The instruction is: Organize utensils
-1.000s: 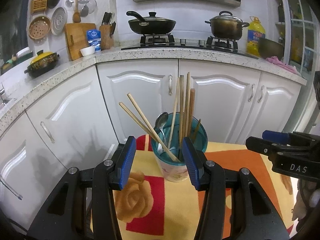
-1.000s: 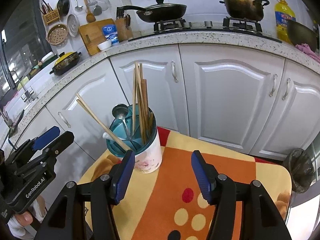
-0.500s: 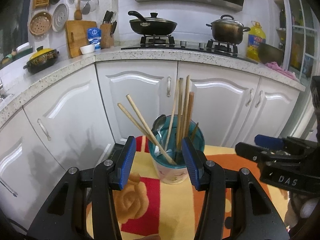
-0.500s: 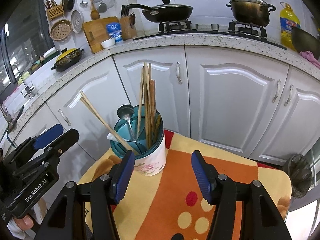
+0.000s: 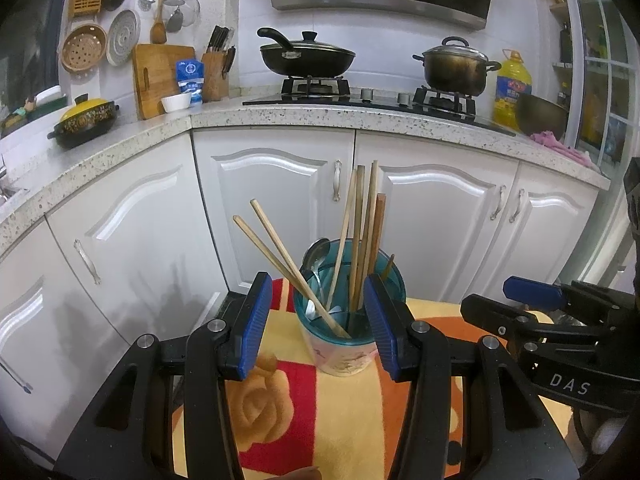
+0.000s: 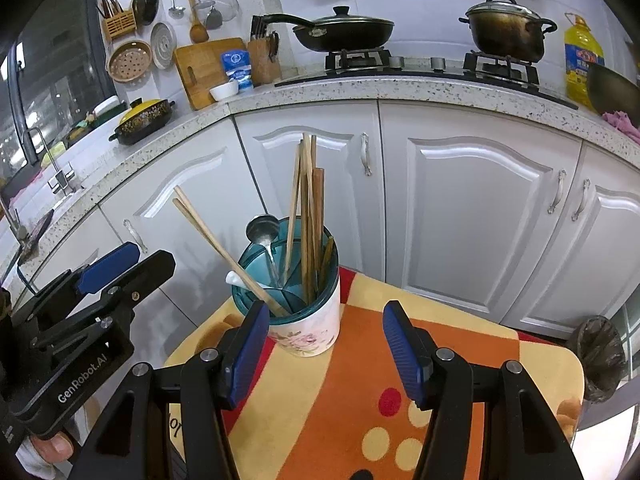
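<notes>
A white floral utensil holder with a teal insert stands on the colourful cloth at the table's far side. Two chopsticks lean out to the left and several more stand upright. A metal spoon and a white spoon also sit inside the holder. My left gripper is open and empty, a little short of the holder. In the right wrist view the left gripper is off to the holder's left. My right gripper is open and empty, near the holder's right side, and also shows as the right gripper.
The small table's patterned cloth ends close behind the holder. White cabinet doors stand just beyond it, under a speckled counter with a pan, a pot and an oil bottle. A dark bin stands on the floor at the right.
The holder sits slightly lower in both views after small shifts of the hands. Both jaws keep the same gap and nothing has been picked up.
</notes>
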Motion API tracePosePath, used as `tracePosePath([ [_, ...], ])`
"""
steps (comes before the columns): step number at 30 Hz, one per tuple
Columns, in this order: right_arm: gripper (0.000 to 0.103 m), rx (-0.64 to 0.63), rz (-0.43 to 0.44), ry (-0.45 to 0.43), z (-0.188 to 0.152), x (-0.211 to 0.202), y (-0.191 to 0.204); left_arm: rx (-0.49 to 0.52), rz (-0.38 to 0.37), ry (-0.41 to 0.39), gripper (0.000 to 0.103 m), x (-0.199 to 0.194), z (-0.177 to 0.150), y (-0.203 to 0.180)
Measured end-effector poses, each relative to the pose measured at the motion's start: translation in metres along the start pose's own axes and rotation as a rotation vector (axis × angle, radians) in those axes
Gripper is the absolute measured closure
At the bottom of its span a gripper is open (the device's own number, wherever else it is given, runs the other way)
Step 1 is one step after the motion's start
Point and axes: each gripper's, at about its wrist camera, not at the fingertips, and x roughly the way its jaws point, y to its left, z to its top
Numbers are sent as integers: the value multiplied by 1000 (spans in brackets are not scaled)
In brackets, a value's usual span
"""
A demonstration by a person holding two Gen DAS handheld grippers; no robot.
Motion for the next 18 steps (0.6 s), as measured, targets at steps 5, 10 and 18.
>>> tracePosePath([
  [5,46,-25,3,-2,0,-1,7,-4,0,-1,56,-1,0,1],
  [10,46,-42,5,2,1,-1,12,1,6,-12,56,-3,0,4],
  [18,45,-51,4,13,3,2,14,3,14,-18,56,-3,0,5],
])
